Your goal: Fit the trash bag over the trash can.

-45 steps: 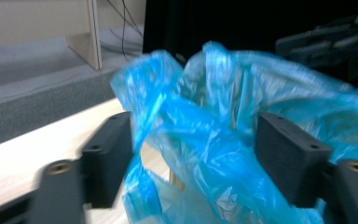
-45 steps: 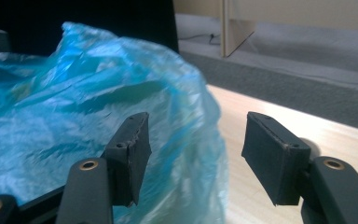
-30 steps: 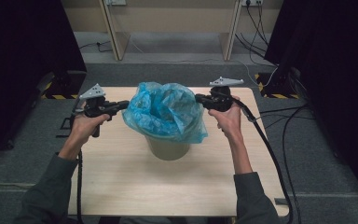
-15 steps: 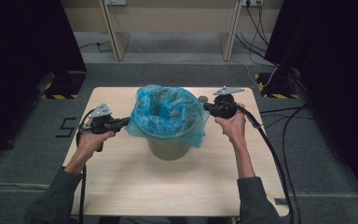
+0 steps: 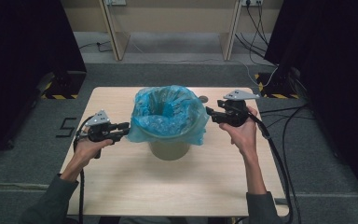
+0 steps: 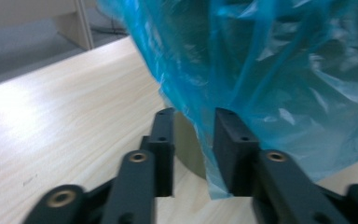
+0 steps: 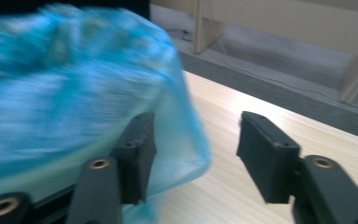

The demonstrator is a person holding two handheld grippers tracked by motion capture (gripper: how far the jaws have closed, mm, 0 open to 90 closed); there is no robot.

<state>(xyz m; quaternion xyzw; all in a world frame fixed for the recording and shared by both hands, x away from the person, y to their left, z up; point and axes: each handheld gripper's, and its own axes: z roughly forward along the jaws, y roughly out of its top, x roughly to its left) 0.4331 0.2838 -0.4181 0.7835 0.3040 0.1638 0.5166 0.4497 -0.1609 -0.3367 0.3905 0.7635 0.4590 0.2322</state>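
You have the bin standing near the middle of the desk, with the bag sitting in it and folded out over its rim. Your left tool is at the bin's nine o'clock, just beside the bag's hanging edge. Your right tool is at two o'clock, near the bag.

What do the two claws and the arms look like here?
Both claws, left and right, are black, each topped by a grey three-cornered plate. Up close the jaws are flat black blocks on linked bars with brass-coloured pivot pins. A black cable trails from each. The person wears grey-green long sleeves, pushed up the forearms.
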